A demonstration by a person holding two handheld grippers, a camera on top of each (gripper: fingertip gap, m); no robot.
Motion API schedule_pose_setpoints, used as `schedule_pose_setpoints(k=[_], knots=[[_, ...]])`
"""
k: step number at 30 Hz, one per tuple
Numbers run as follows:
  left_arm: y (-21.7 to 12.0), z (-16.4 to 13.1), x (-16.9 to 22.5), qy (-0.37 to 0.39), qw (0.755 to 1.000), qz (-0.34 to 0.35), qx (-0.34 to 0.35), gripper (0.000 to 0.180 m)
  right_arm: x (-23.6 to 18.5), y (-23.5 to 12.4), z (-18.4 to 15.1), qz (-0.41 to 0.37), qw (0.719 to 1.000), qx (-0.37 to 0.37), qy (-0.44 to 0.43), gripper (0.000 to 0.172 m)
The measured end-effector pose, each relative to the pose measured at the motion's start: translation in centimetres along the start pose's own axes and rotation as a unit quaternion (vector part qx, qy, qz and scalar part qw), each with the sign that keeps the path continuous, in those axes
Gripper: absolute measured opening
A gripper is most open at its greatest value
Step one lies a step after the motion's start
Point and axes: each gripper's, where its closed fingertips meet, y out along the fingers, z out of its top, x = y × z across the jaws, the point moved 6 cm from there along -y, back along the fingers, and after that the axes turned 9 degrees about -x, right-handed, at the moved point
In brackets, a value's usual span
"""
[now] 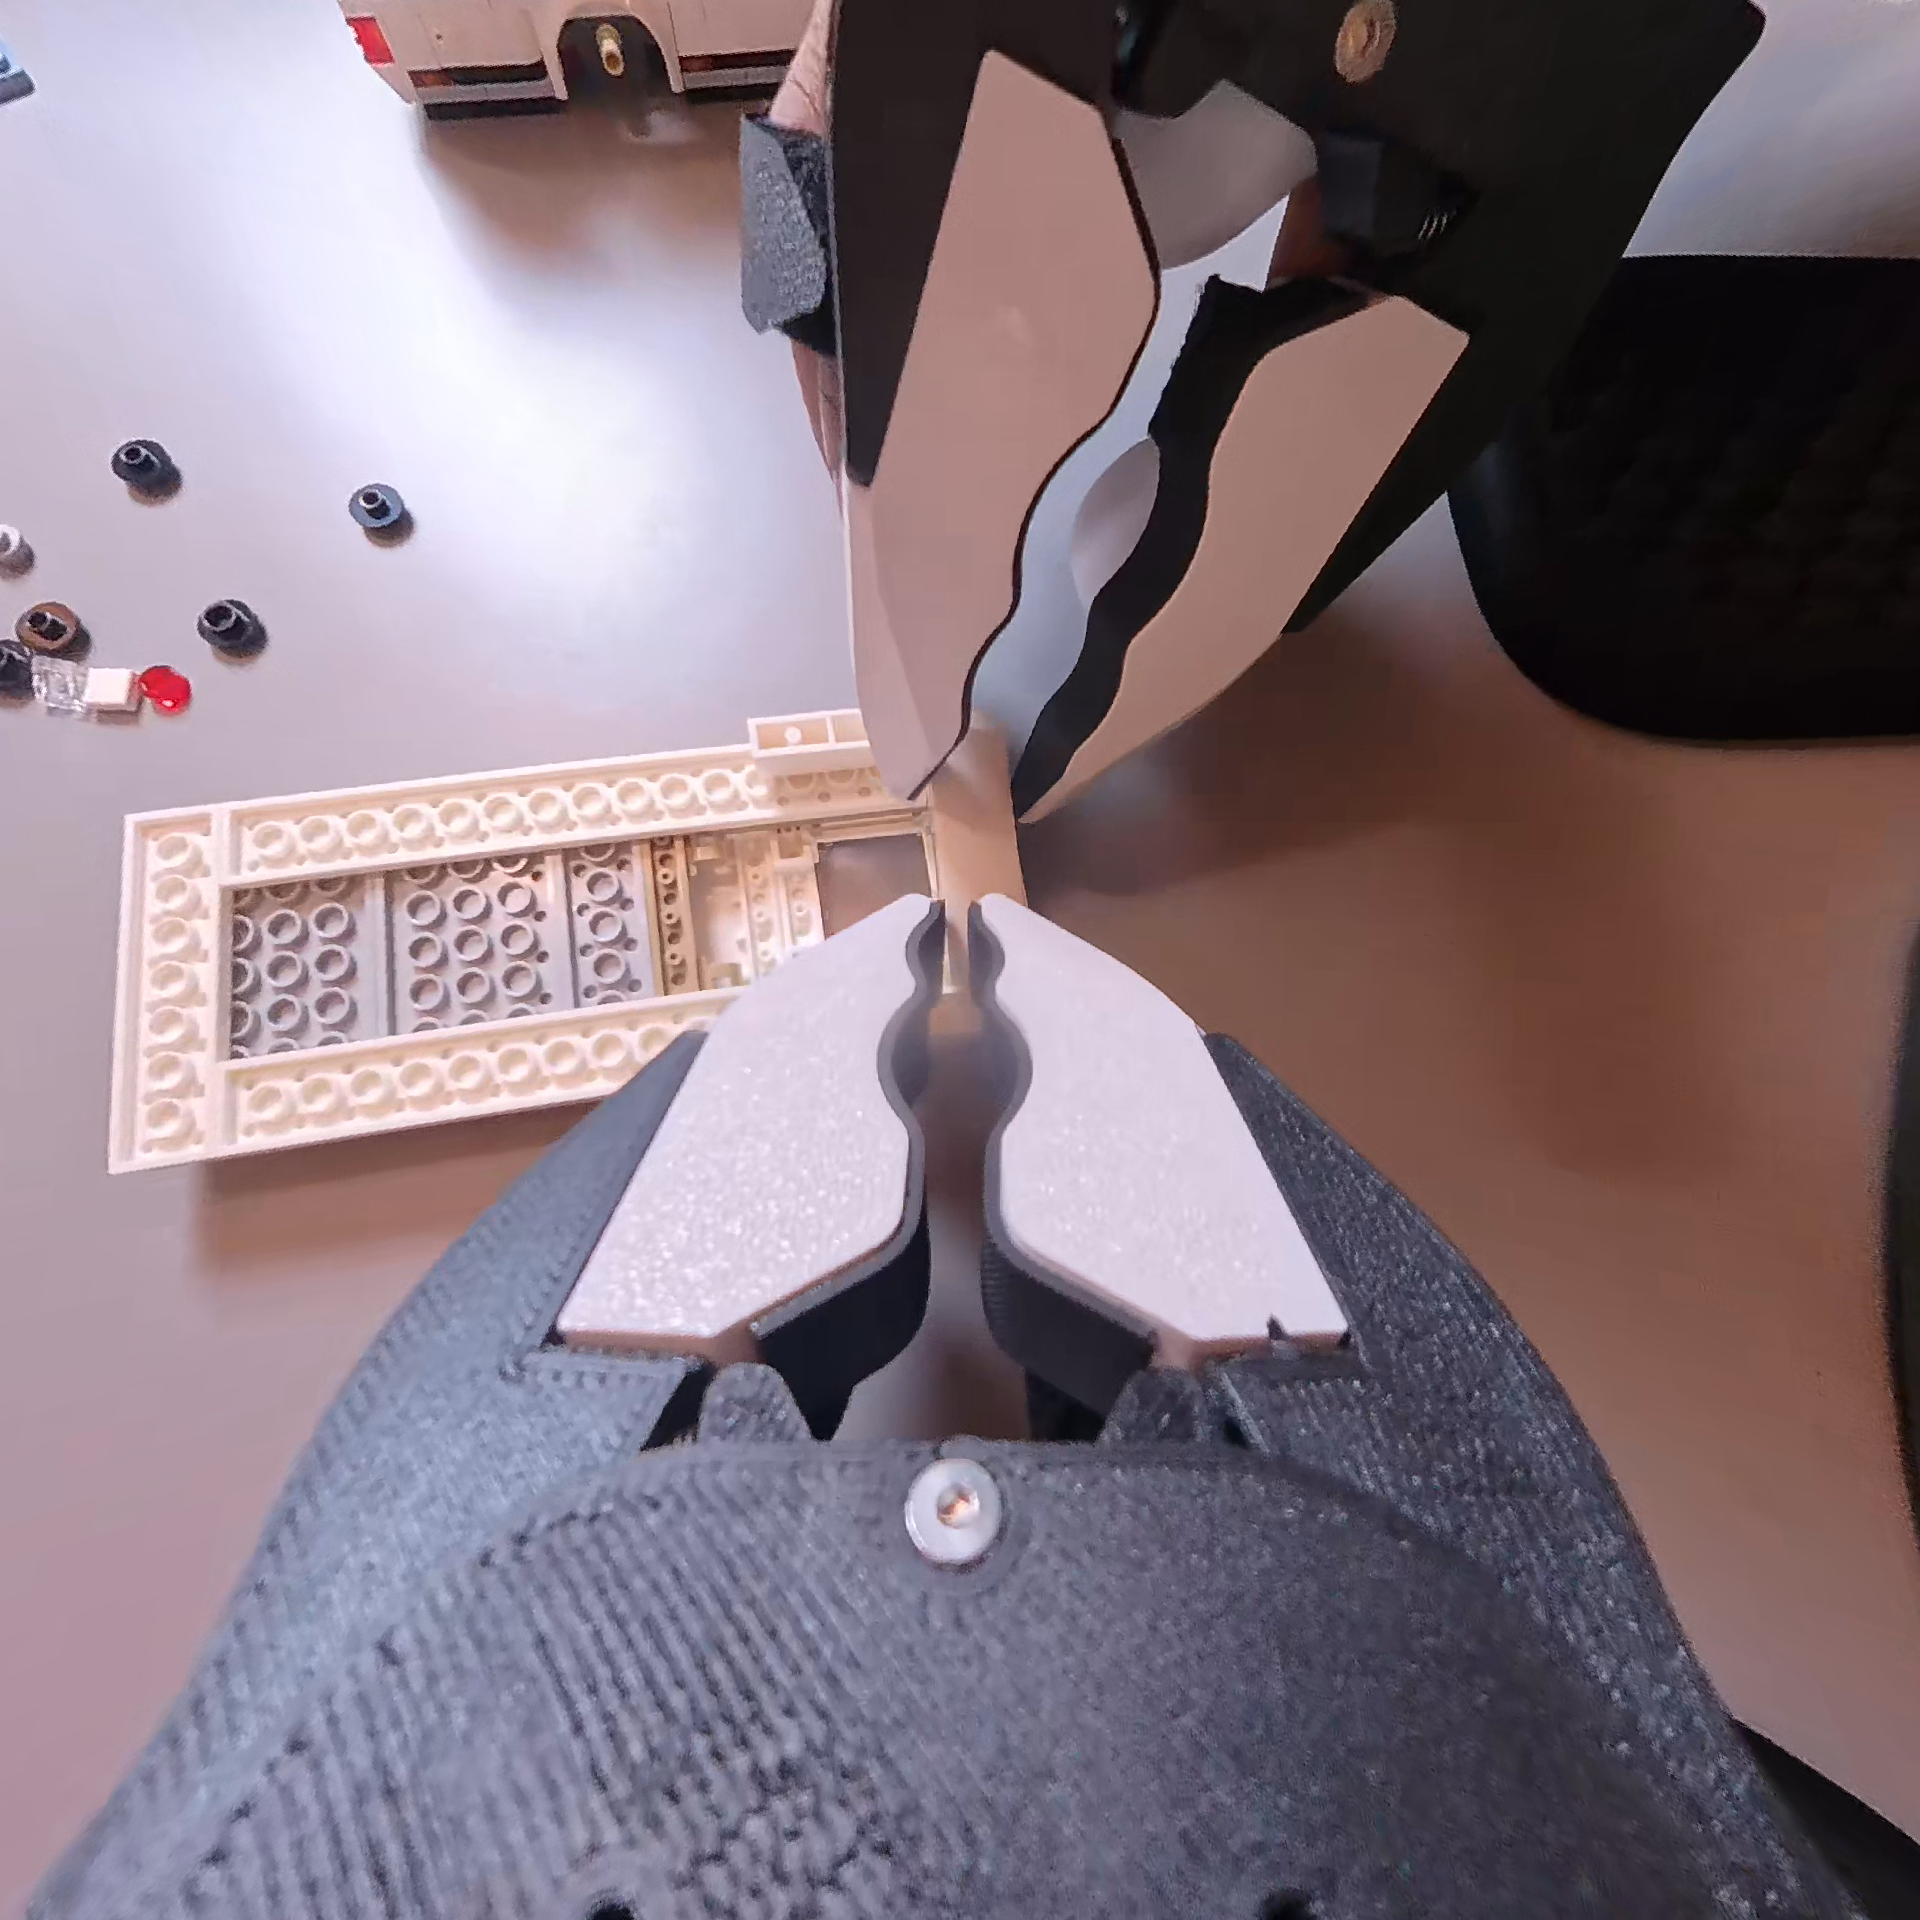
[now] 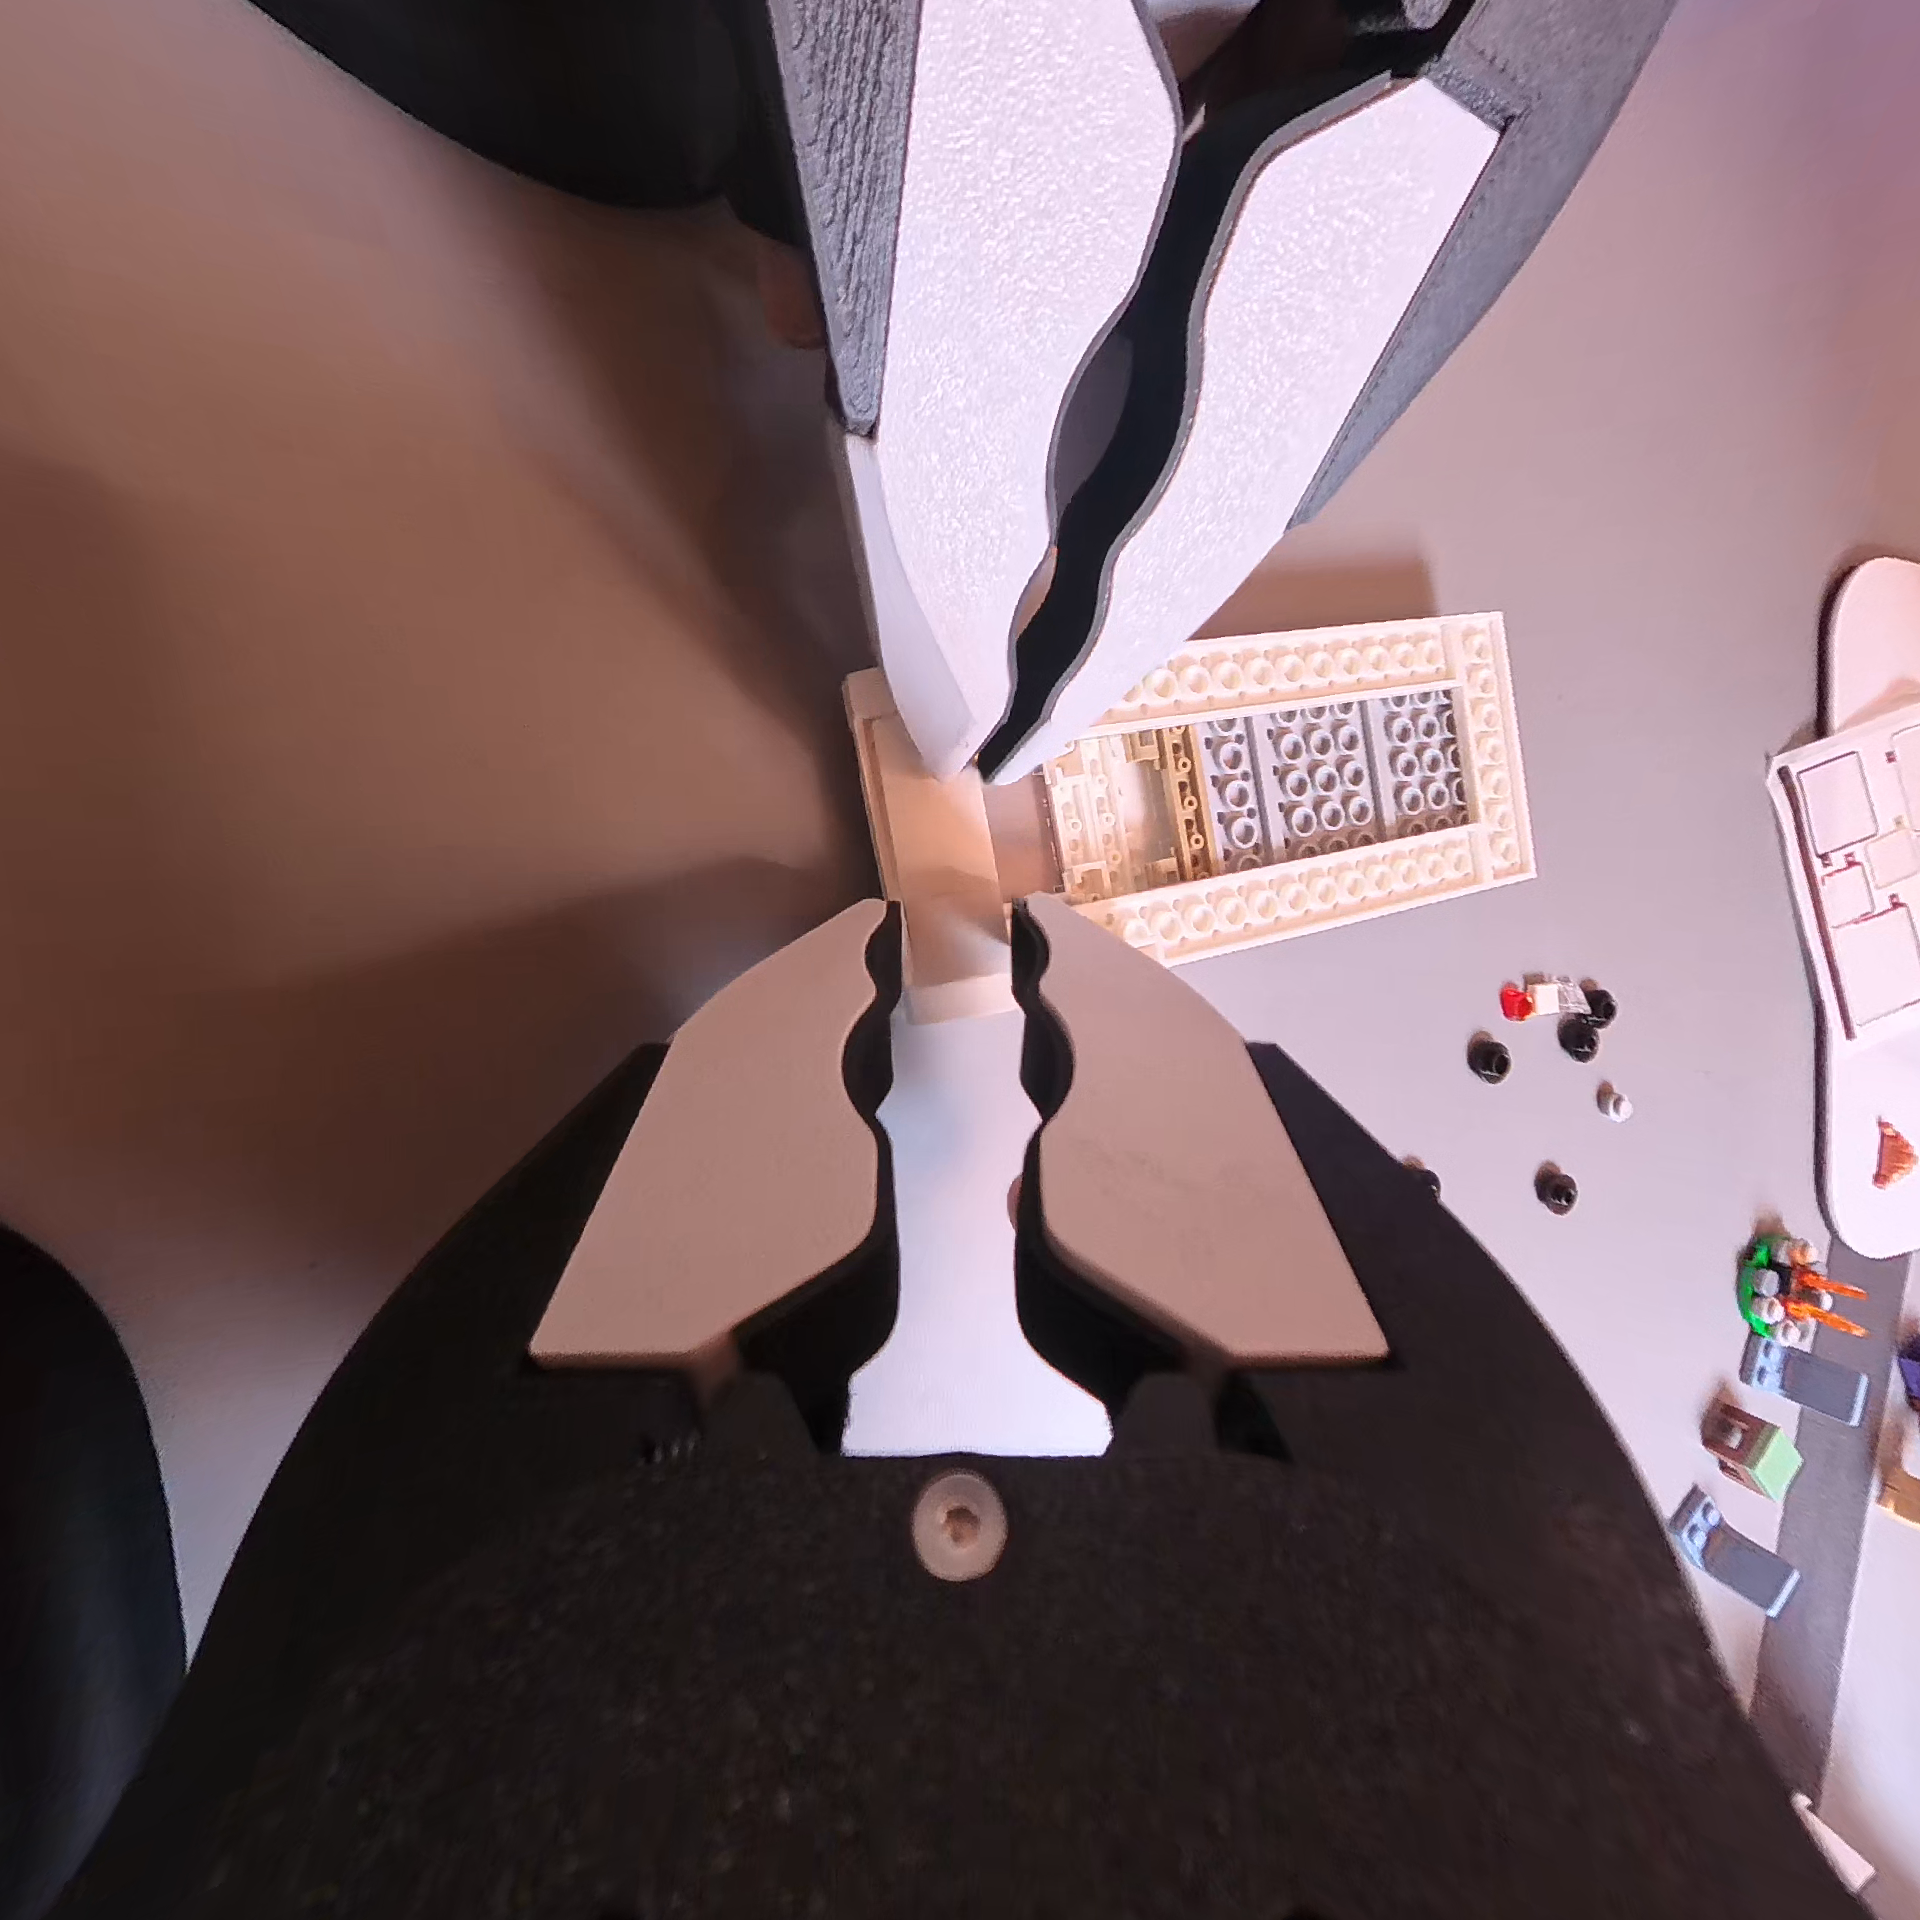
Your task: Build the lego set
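Note:
A flat white brick assembly point(image 1: 416, 977) lies underside up on the table, with grey plates inside its frame; it also shows in the right wrist view point(image 2: 1351, 790). A white panel piece point(image 1: 982, 847) stands at its near end. My left gripper point(image 1: 956, 920) is shut on the panel's thin edge. My right gripper point(image 2: 951, 920) is shut across the same panel point(image 2: 930, 831), on its wider faces. The two grippers meet tip to tip over this piece: the right gripper point(image 1: 966, 790) comes in from above in the left wrist view, and the left gripper point(image 2: 971, 769) does so in the right wrist view.
Small black round pieces point(image 1: 229, 623) and a red piece point(image 1: 164, 688) lie left of the assembly. A white vehicle build point(image 1: 561, 52) stands at the back. A black chair point(image 1: 1714, 499) is beyond the table edge. White sheets point(image 2: 1849, 883) and coloured bricks point(image 2: 1766, 1351) lie to the right. Left and right tips are no more than a few centimetres apart. Both grippers' tips are roughly 15 cm from the red piece point(image 1: 164, 688). Look for it in the right wrist view point(image 2: 1514, 1003) too.

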Motion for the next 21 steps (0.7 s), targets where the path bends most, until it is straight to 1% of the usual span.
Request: schedule_pose_setpoints(k=[5, 8, 17, 21], knots=[[-0.1, 0.0, 0.1, -0.002, 1.000, 0.013, -0.011, 0.004, -0.1, -0.8, 0.2, -0.013, 1.000, 0.017, -0.003, 0.019], [-0.1, 0.0, 0.2, 0.001, 1.000, 0.018, -0.017, 0.004, -0.2, -0.4, 0.0, -0.014, 1.000, 0.005, -0.006, 0.017], [-0.2, 0.0, 0.1, -0.001, 1.000, 0.023, -0.018, 0.003, -0.6, 0.5, 0.0, 0.004, 1.000, 0.012, 0.012, 0.016], [-0.3, -0.1, 0.0, -0.004, 0.999, 0.027, -0.018, 0.003, -0.2, 0.6, 0.0, 0.011, 0.999, 0.020, 0.034, 0.016]])
